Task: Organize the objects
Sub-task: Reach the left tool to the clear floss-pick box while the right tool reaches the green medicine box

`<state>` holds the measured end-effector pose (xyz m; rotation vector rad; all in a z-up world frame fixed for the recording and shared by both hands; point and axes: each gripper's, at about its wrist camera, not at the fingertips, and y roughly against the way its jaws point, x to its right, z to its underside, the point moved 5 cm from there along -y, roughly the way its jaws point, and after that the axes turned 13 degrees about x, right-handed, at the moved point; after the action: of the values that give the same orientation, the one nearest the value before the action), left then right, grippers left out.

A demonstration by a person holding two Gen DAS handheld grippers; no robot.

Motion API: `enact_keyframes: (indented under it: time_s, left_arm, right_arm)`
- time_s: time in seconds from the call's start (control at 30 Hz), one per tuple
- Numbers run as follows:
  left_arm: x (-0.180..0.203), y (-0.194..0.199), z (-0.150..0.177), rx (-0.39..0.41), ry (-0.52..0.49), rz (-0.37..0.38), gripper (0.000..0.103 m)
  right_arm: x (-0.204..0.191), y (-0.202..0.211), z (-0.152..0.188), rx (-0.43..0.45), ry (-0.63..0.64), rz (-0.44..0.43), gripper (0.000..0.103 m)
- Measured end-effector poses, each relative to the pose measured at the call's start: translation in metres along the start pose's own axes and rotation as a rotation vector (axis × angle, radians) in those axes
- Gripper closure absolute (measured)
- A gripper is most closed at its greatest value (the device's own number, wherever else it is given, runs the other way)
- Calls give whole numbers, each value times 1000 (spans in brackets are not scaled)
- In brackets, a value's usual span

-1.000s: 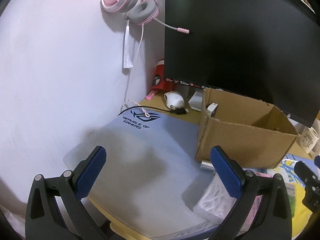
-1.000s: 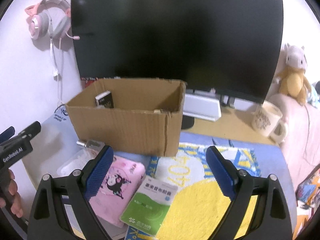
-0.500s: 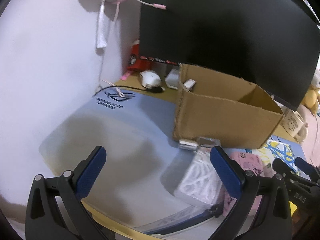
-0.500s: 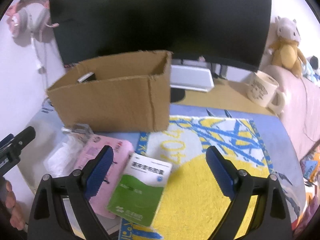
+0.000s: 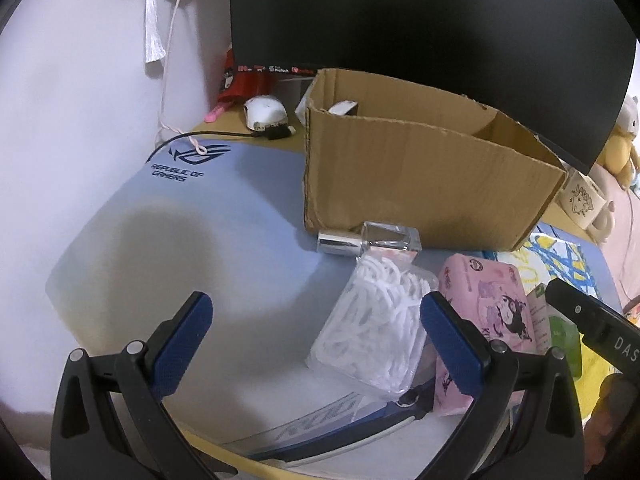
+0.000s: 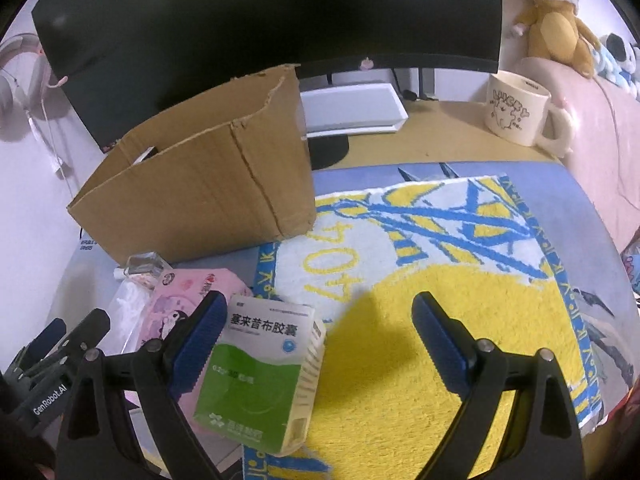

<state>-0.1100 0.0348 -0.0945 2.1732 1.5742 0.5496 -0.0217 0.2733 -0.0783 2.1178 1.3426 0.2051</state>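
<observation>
We hold our left gripper (image 5: 316,332) wide apart over the clear box of white picks (image 5: 372,320), and our right gripper (image 6: 316,340) wide apart around the green medicine box (image 6: 260,376), near the cardboard box (image 6: 200,192).

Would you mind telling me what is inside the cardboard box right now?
One small dark item with a white top shows in the far left corner of the cardboard box. The near wall hides the floor, so anything else inside cannot be seen.
</observation>
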Motion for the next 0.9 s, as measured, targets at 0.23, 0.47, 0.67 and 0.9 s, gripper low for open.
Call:
enact_keyframes:
  time_s: [0.23,0.47,0.67,0.9]
  left_arm:
    - [8,-3,6,-44,-16,49,0]
    - [14,-7,9,-58,-52,49,0]
    - [12,-16,15,-89,-50,31,0]
    - [5,-28,21,-132,-58,-47,0]
  right_arm:
    - [-10,3,1,5,69,21,4]
    - [-19,4,3,-10,102,45,4]
    - [-21,1,9,-55,116,82,4]
    - [-15,1,9,-47,105,108,4]
